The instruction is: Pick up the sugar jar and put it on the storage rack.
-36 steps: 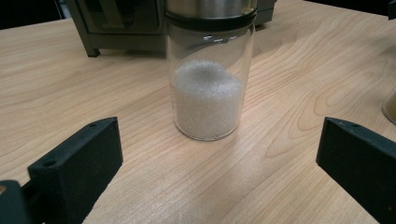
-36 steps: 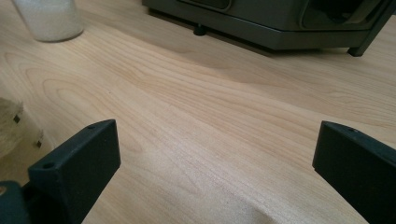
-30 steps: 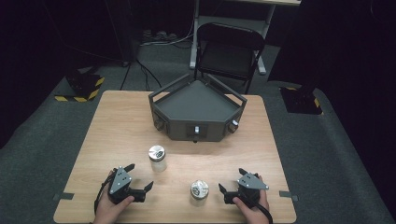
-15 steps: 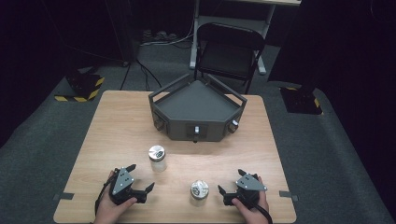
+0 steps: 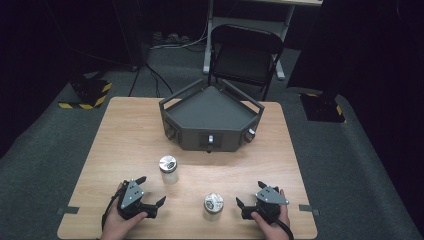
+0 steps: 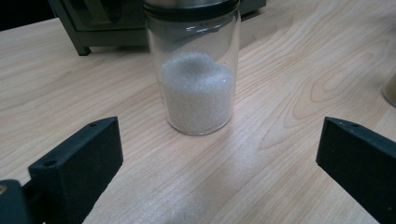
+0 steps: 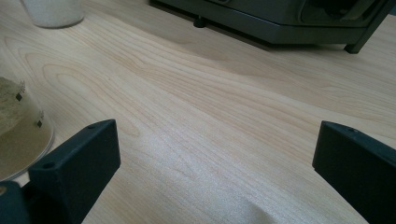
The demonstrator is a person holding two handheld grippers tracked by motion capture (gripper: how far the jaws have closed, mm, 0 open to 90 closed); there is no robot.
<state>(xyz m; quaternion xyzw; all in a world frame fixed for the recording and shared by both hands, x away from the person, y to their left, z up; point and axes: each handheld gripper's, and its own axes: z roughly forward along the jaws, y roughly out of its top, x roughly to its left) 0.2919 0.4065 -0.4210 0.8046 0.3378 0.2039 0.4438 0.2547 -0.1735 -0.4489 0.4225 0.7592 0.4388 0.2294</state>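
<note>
A clear glass jar (image 5: 168, 169) with a metal lid stands on the wooden table (image 5: 120, 135), part-filled with white granules (image 6: 196, 93). A second lidded jar (image 5: 213, 203) holding tan powder (image 7: 16, 135) stands near the front edge. My left gripper (image 5: 151, 190) is open, a short way in front of the white-granule jar (image 6: 194, 70), which sits centred between its jaws without touching them. My right gripper (image 5: 249, 195) is open just right of the tan jar, with bare wood between its jaws (image 7: 215, 149).
A dark grey angular tray-like box (image 5: 210, 120) with knobs on its front stands at the table's middle back; its underside and feet (image 7: 280, 21) show ahead of the right gripper. A folding chair (image 5: 245, 55) is behind the table.
Both hands and grippers have shifted only slightly. The two jars stand where they were, and both grippers stay open.
</note>
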